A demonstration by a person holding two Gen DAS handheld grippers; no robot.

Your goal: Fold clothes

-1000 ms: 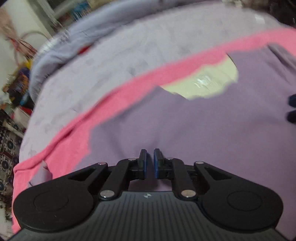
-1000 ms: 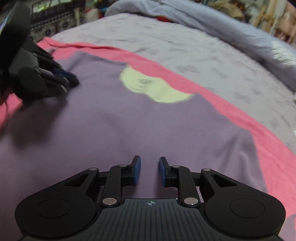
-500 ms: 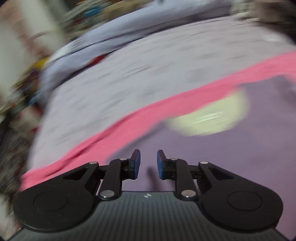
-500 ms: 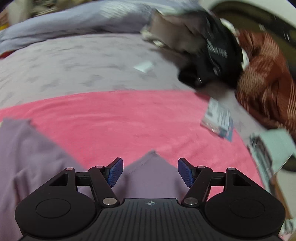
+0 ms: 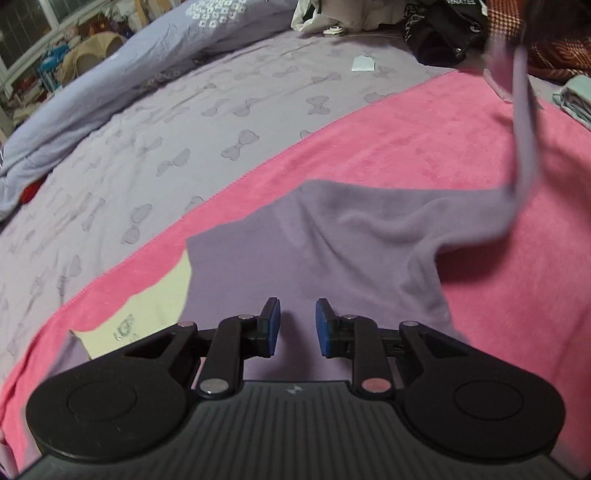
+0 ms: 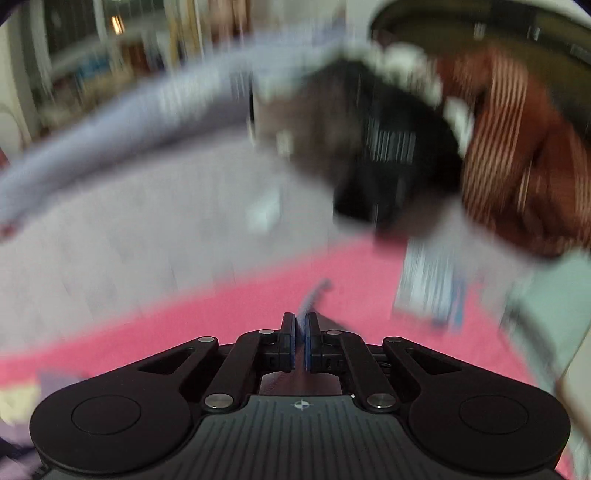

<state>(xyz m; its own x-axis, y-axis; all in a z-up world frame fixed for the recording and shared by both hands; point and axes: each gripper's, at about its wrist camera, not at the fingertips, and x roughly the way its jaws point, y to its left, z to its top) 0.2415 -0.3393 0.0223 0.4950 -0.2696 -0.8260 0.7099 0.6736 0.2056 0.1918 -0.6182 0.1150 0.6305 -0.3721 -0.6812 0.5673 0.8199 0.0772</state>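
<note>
The bed (image 5: 192, 122), under a pale purple sheet printed with bows, fills most of the left wrist view, with a blue-grey duvet (image 5: 122, 74) bunched along its far side and a heap of dark and rust-striped clothes (image 5: 480, 33) at the far right. Across the near part lies a pink towel (image 5: 388, 147), probably spread as a clean, flat surface for folding.

On the towel rests the purple shirt (image 5: 332, 236), the thing being folded, its cream neck lining (image 5: 147, 306) showing at the lower left. Most of the body lies flat, but one sleeve (image 5: 524, 147) rises steeply toward the upper right, pulled taut and blurred. That suits a fold in which the sleeve is lifted clear so it can be laid over the body.

The right gripper (image 6: 300, 345) has its fingers pressed together on a thin strip of purple cloth (the view is heavily blurred, so little else is certain), and this looks like the raised sleeve end. The left gripper (image 5: 297, 326) hovers low over the shirt body with its fingers apart and nothing between them; the shirt lies directly beneath and ahead of it, with the lining just to its left. I cannot tell whether its tips touch the cloth.
</note>
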